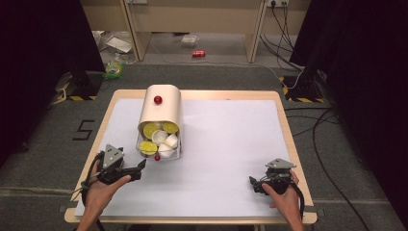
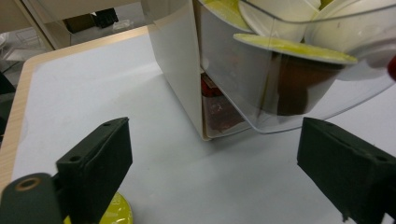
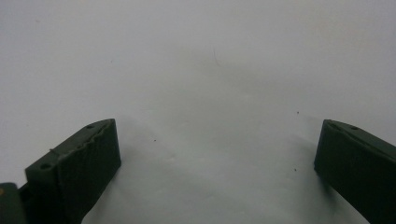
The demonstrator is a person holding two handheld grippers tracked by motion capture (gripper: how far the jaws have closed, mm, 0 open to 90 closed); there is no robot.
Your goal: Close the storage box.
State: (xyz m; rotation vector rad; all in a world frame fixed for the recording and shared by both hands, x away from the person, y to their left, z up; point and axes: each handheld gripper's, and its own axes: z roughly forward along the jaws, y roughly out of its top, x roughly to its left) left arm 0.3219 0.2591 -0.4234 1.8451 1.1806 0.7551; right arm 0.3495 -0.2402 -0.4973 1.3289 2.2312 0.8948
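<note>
Near the table's front edge, the left gripper (image 1: pixel 139 168) and right gripper (image 1: pixel 253 184) rest with jaws apart, empty. The cream capsule dispenser (image 1: pixel 161 120), left of centre, probably awaits a left-hand reach for a capsule (image 1: pixel 148 147).

Grey carpet floor (image 1: pixel 43 144), black curtains (image 1: pixel 38 43) at both sides, wooden furniture (image 1: pixel 192 19) behind, red can (image 1: pixel 198 53), loose cables (image 1: pixel 317 130)

Bright desk, dark sides

In the high view, light falls from above on the white desk (image 1: pixel 226 144), while the curtains at both sides are nearly black. The whole picture is a little soft. In the right gripper view the desk looks grey and hazy, with soft shadows near the fingers (image 3: pixel 79 163). In the left gripper view the clear bin (image 2: pixel 299 70) is blurry up close.
</note>
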